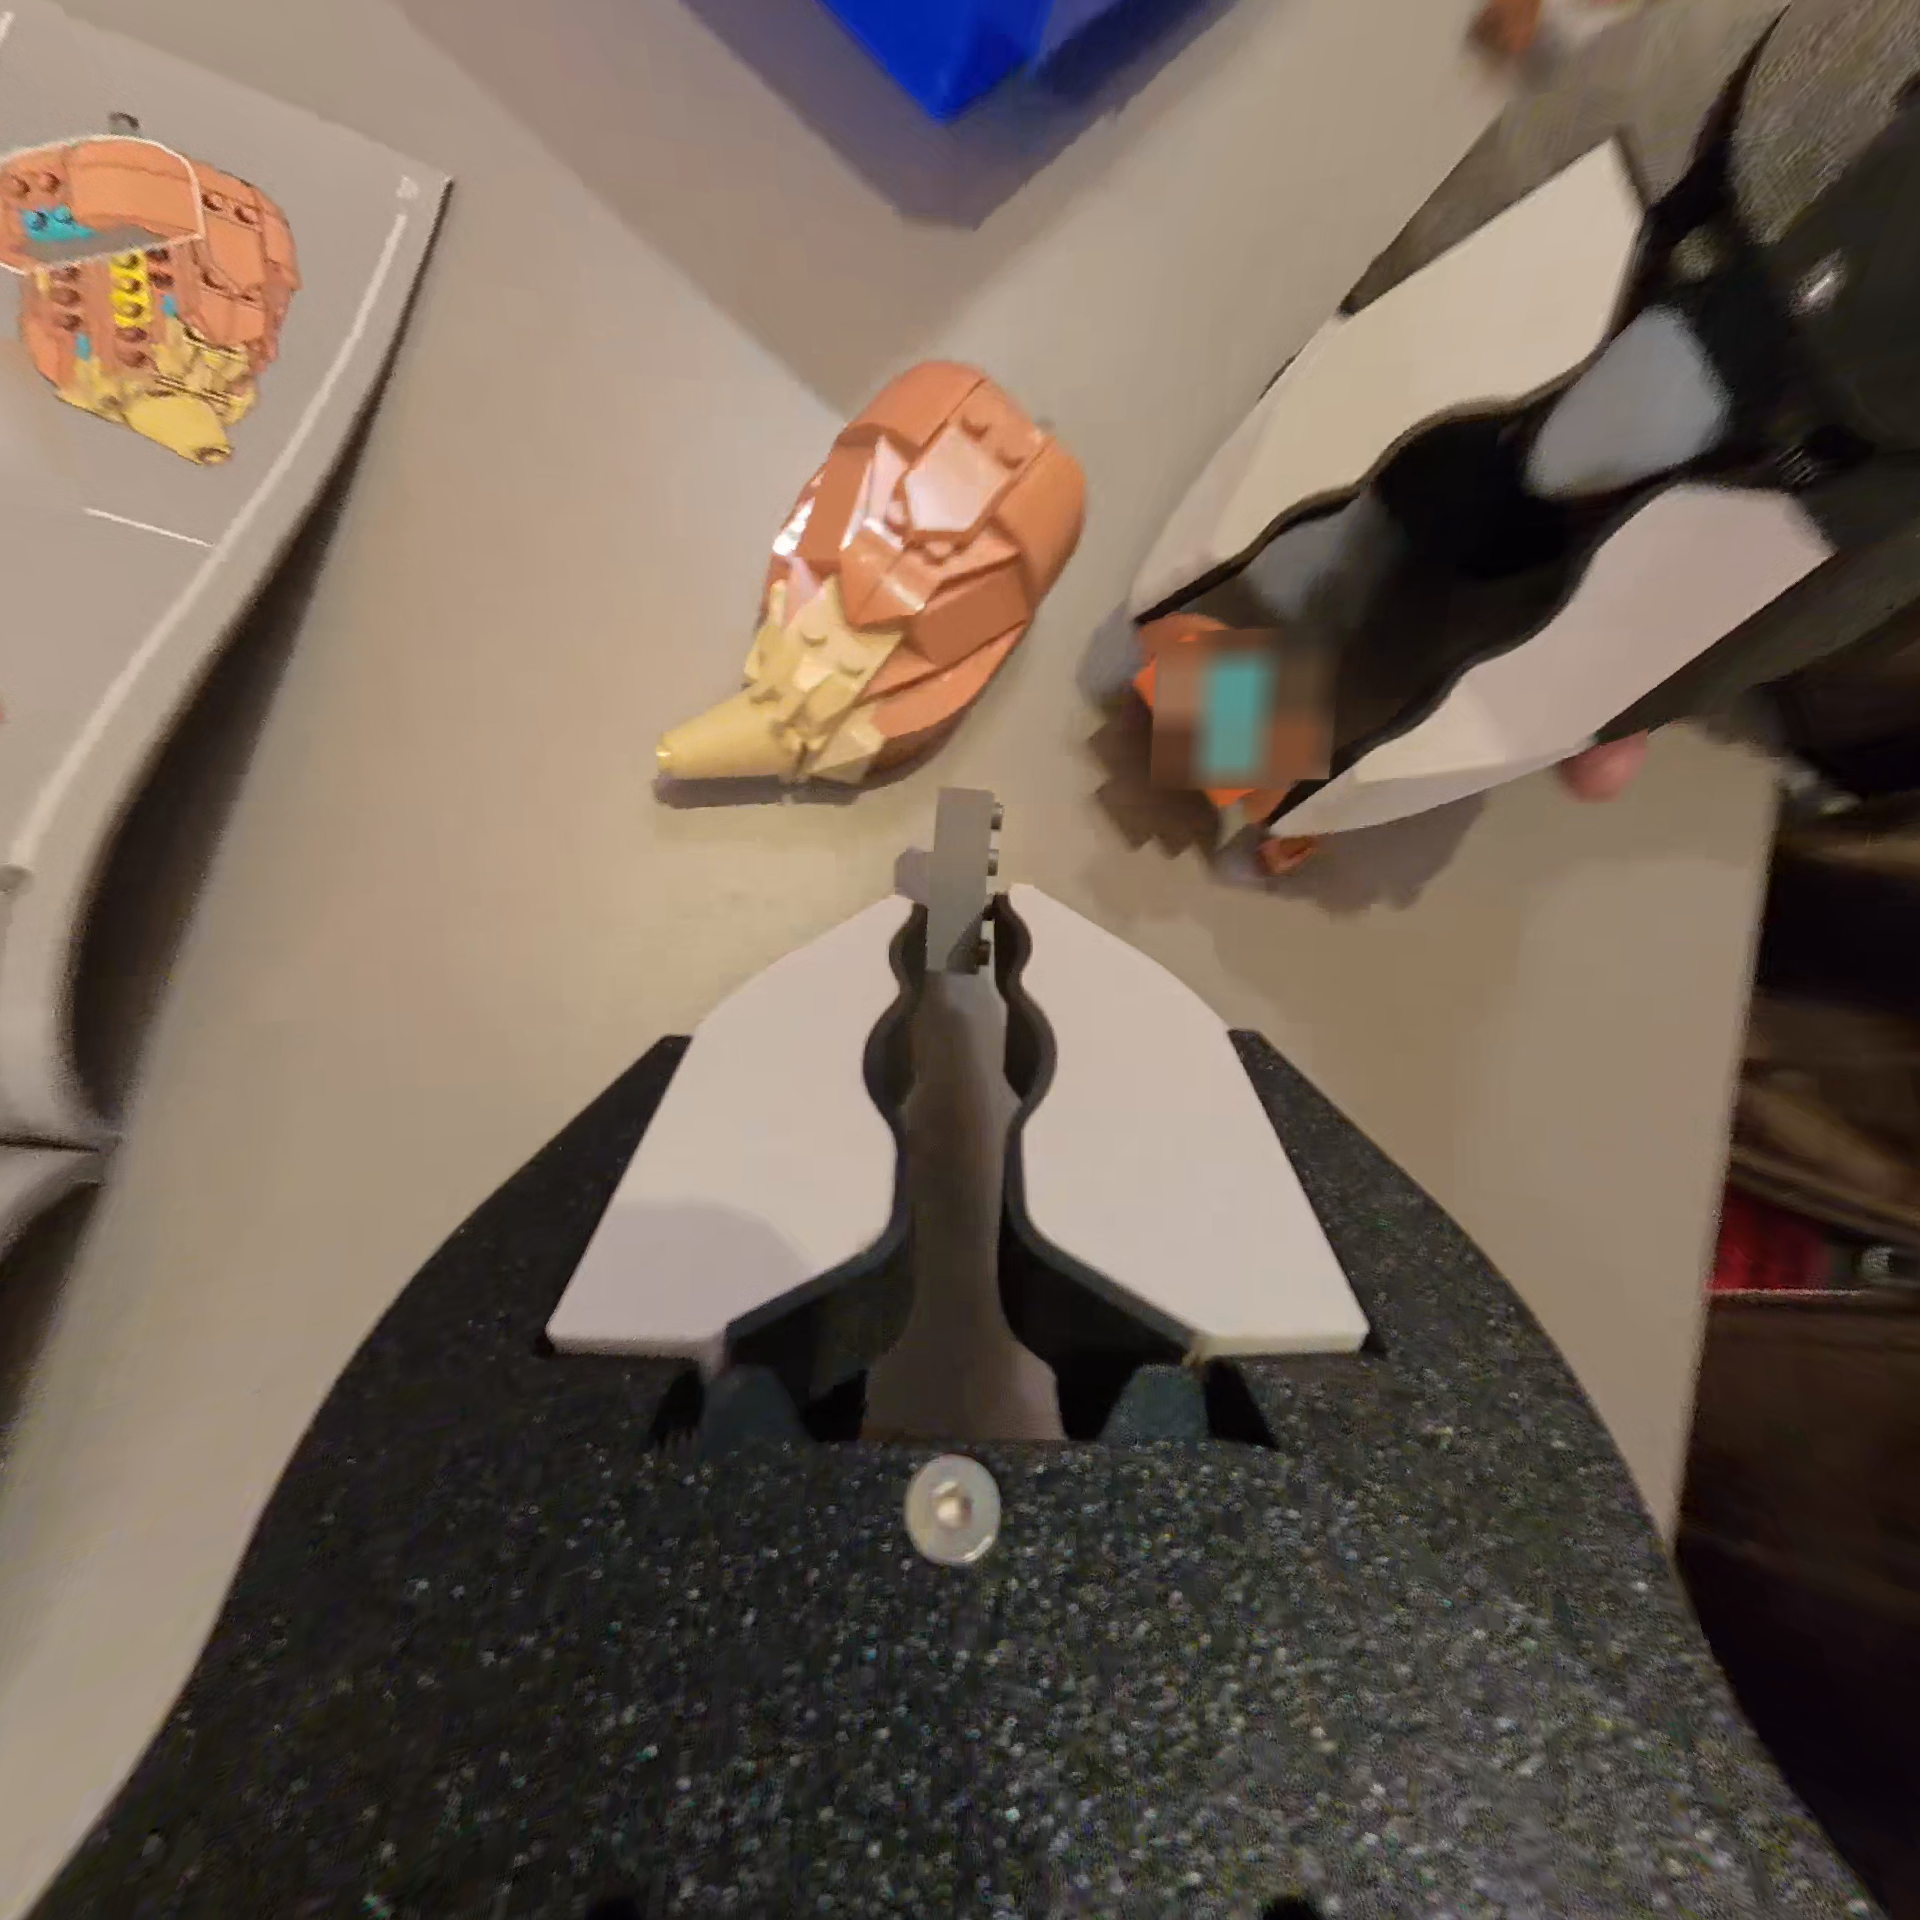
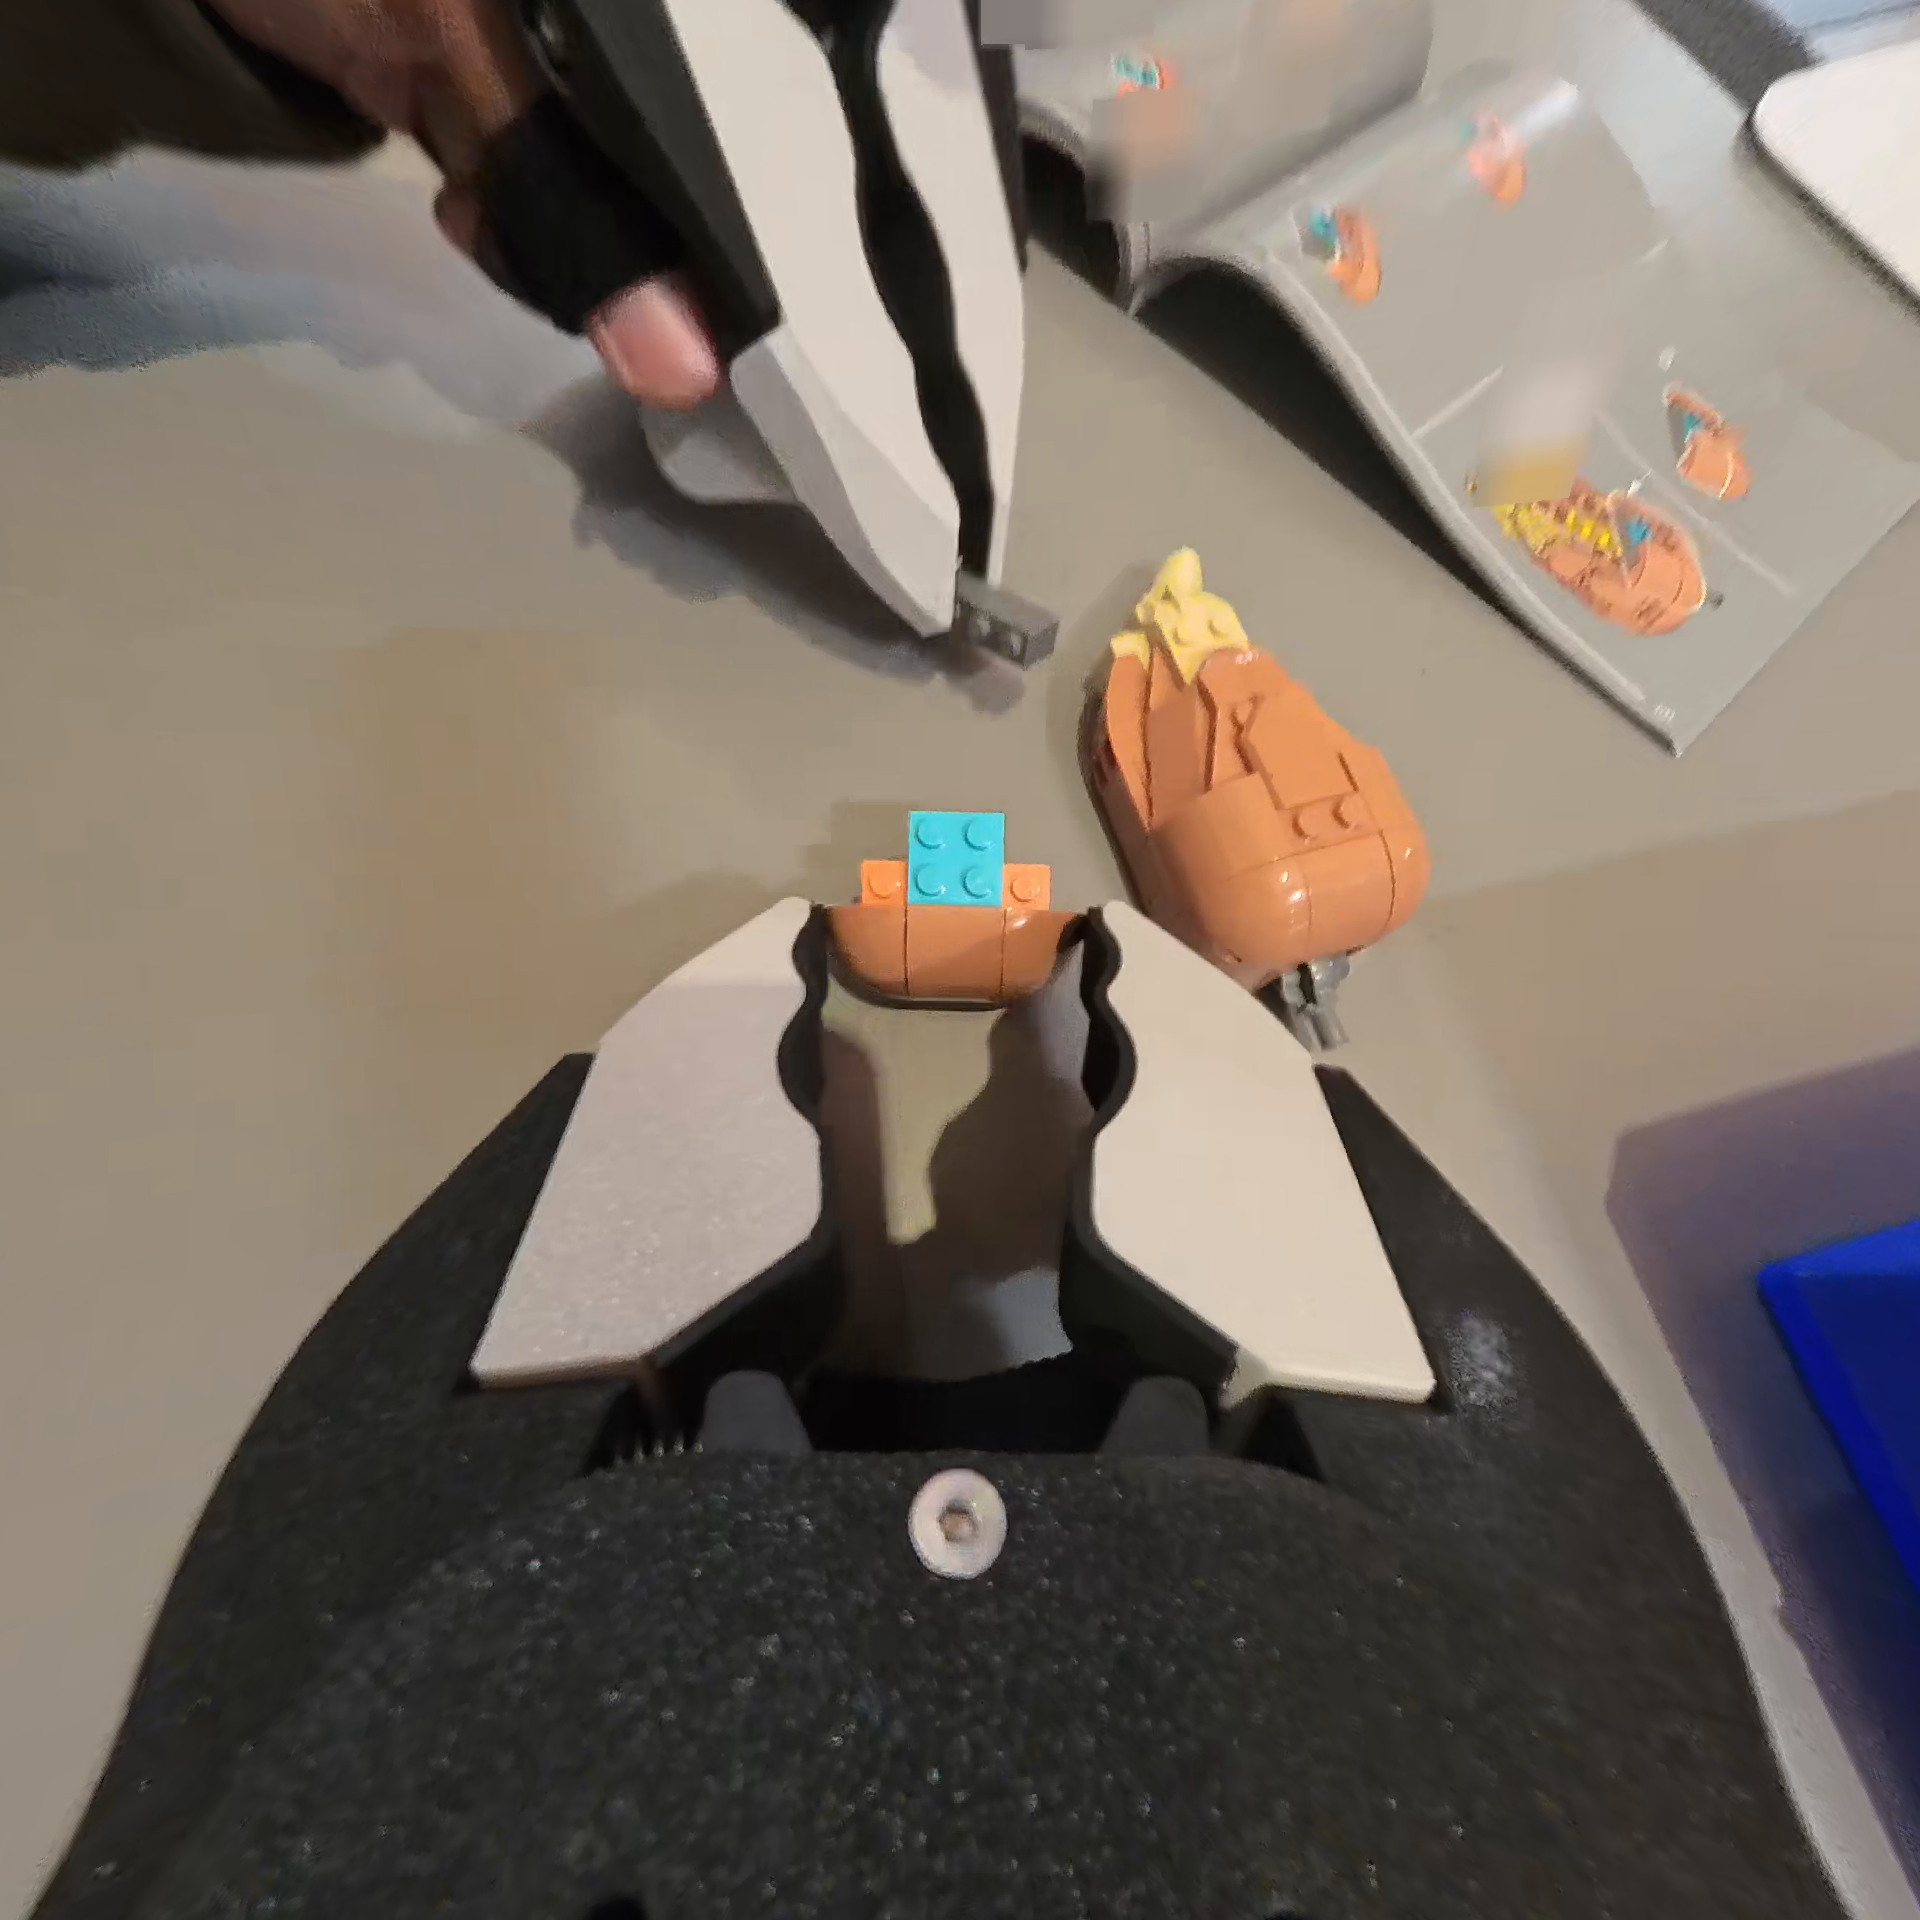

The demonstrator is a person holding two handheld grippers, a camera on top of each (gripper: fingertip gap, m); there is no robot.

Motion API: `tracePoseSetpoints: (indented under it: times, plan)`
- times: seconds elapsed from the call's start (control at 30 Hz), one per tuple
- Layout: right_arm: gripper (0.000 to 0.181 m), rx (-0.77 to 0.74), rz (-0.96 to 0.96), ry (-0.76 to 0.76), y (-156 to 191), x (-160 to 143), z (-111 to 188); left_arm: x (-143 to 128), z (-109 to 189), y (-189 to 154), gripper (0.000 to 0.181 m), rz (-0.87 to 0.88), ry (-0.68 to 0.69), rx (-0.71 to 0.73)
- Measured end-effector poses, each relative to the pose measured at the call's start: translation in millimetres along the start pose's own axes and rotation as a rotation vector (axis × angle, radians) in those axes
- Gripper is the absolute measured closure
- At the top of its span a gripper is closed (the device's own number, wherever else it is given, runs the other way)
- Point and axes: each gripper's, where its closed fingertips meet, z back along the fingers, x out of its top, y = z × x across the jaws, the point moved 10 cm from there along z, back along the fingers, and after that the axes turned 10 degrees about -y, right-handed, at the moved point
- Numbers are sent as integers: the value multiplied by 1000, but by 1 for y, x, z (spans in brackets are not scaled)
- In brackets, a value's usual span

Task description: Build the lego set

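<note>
Two grippers loaded | left gripper [image 1: 954,914] clamped on grey brick [image 1: 961,868] | right gripper [image 2: 951,920] clamped on orange sub-assembly [image 2: 940,951] (turquoise plate on top) | brown model [image 2: 1247,810] lies right, near.

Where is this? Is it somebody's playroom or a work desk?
Probably a work desk or hobby table indoors, though I can't be sure. A plain grey tabletop holds an open instruction booklet, a part-built brown lego model and a blue bin.

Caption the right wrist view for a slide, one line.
Right gripper clamps a brown sub-assembly topped by a teal plate; left gripper holds a grey brick near the brown-and-tan model.
</note>
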Motion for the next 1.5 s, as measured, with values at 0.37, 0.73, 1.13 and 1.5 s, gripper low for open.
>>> tracePoseSetpoints:
  times: [0.37,0.73,1.13,1.5]
  plan:
    - [134,-40,104,-183,17,15,2,-13,7,-20,169,388,-287,-235]
    - [134,-32,101,-213,22,16,2,-20,3,-29,169,547,-352,-313]
    - [134,-39,105,-195,23,14,1,-24,0,-31,169,598,-358,-334]
    - [134,-31,104,-179,25,14,-1,-25,0,-33,170,586,-365,-352]
